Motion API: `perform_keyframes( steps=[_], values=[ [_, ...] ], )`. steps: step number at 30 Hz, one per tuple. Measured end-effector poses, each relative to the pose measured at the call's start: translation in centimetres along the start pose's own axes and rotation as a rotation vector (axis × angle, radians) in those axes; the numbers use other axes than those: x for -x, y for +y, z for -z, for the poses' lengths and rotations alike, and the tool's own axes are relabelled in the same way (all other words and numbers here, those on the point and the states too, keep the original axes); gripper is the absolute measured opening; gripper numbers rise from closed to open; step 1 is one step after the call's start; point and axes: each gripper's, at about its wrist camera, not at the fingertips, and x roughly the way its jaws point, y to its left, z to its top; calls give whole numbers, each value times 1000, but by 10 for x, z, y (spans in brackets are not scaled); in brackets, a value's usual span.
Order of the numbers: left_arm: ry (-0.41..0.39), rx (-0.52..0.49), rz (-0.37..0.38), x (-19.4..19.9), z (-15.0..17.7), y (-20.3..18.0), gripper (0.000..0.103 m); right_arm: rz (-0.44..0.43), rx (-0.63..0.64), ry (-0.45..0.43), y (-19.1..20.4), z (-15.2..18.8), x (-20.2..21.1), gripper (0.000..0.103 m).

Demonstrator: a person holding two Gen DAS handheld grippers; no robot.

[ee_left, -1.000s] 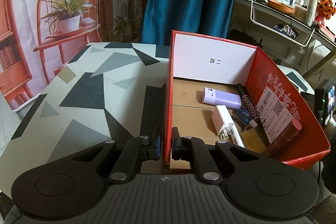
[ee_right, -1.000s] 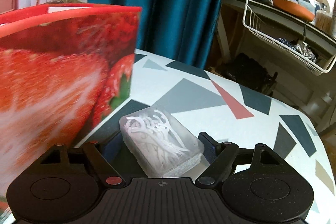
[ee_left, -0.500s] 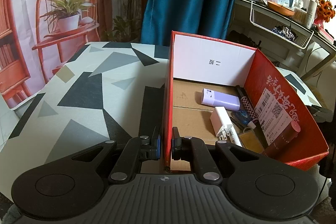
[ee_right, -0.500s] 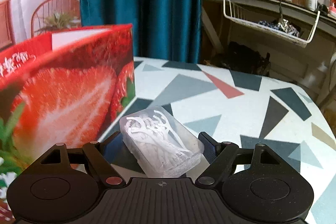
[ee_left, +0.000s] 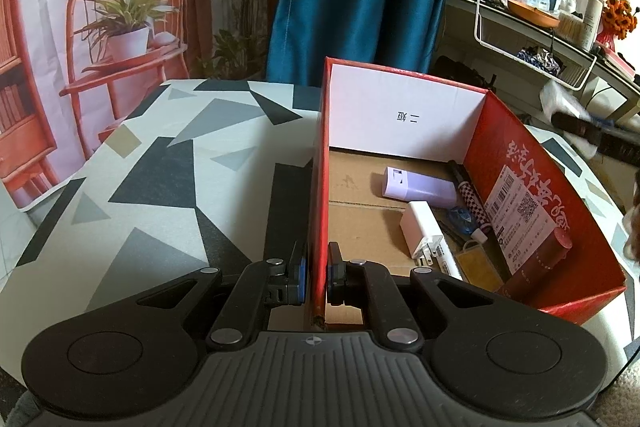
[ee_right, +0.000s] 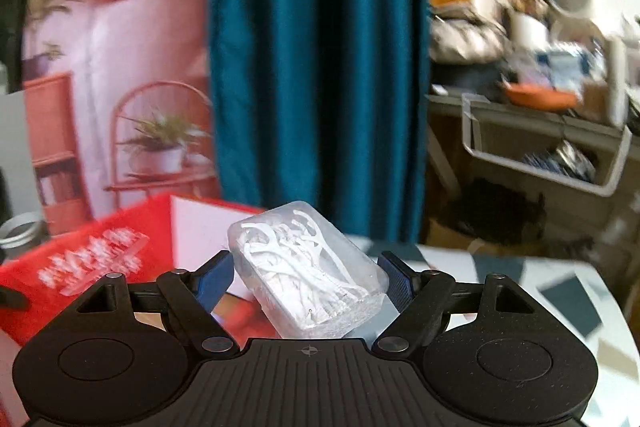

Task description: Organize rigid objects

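— Report your left tool (ee_left: pixel 316 277).

— It clamps the near left wall of the red box (ee_left: pixel 320 187), one pad outside, one inside. The box sits on the patterned surface (ee_left: pixel 160 163). Inside, near to far: a white charger (ee_left: pixel 420 229), a purple case (ee_left: pixel 418 187), a checkered pen (ee_left: pixel 470 197) along the right wall.

— And the right tool (ee_right: pixel 306 277)?

— It grips a clear box of floss picks (ee_right: pixel 308 267) between its blue pads, jaws wide on it, lifted above the surface. The red box lies beyond it to the left; a teal curtain (ee_right: pixel 316 67) hangs behind.
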Motion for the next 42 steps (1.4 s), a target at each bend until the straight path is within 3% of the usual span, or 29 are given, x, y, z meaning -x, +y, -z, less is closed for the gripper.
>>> perform_keyframes(
  steps=[8, 16, 28, 30, 32, 33, 40, 41, 42],
  values=[
    [2, -4, -2, 0, 0, 0, 10, -151, 88, 40, 42, -12, -7, 75],
    [3, -1, -1, 0, -1, 0, 10, -202, 168, 132, 76, -7, -17, 75],
    [-16, 1, 12, 4, -3, 2, 10, -165, 168, 247, 84, 1, -31, 79],
    [-22, 3, 17, 6, -4, 2, 10, -145, 165, 241, 85, -2, -28, 85],
    [-29, 4, 20, 8, -6, 2, 10, -130, 144, 216, 83, -7, -21, 100],
    [-32, 4, 21, 9, -8, 2, 10, -121, 126, 197, 81, -11, -17, 103],
    [-70, -19, 36, 24, -21, -3, 11, -51, -42, 148, 63, -40, 16, 103],
    [-74, -26, 37, 27, -23, -5, 13, -44, -64, 149, 62, -44, 21, 103],
    [-80, -32, 39, 31, -26, -6, 22, -30, -80, 150, 61, -47, 27, 103]
  ],
)
